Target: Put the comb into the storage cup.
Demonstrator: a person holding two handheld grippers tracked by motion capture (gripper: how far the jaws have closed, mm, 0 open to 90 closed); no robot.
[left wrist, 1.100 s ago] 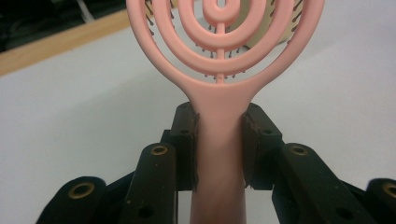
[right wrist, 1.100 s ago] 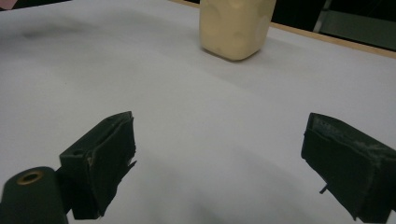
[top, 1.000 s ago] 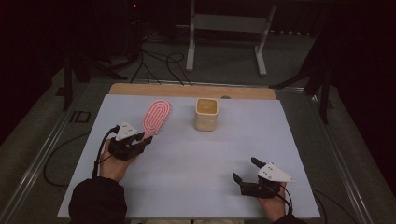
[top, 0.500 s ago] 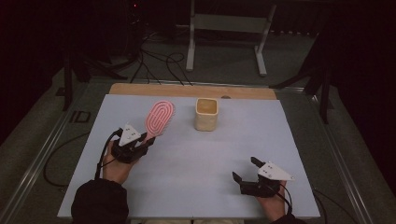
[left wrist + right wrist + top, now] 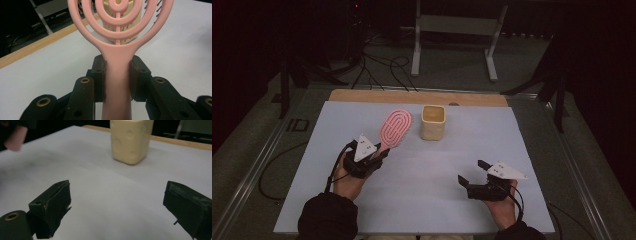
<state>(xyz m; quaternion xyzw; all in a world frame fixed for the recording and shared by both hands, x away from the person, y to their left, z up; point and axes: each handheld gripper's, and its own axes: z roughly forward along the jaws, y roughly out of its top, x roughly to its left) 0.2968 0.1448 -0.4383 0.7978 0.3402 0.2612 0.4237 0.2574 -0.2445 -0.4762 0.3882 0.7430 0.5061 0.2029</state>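
A pink hairbrush [image 5: 395, 127] with an oval looped head is held by its handle [image 5: 117, 82] in my left gripper [image 5: 381, 153], which is shut on it at the table's left middle. The brush head points up and away toward a cream square cup [image 5: 433, 122] that stands upright at the back centre. In the left gripper view the brush head [image 5: 120, 17] overlaps the cup [image 5: 135, 27]. My right gripper [image 5: 471, 172] hovers open near the front right, jaws wide apart and nothing between them. The cup [image 5: 131, 140] stands ahead of it in the right gripper view.
The white table sheet [image 5: 522, 135] has a wooden strip [image 5: 412, 96] along its far edge. Beyond it are cables [image 5: 377, 62] on the floor and a metal stand [image 5: 452, 30]. A metal rail [image 5: 257, 160] runs along the left side.
My left gripper has carried the pink hairbrush to the right, closer to the cup. My right gripper has lifted slightly and stays open.
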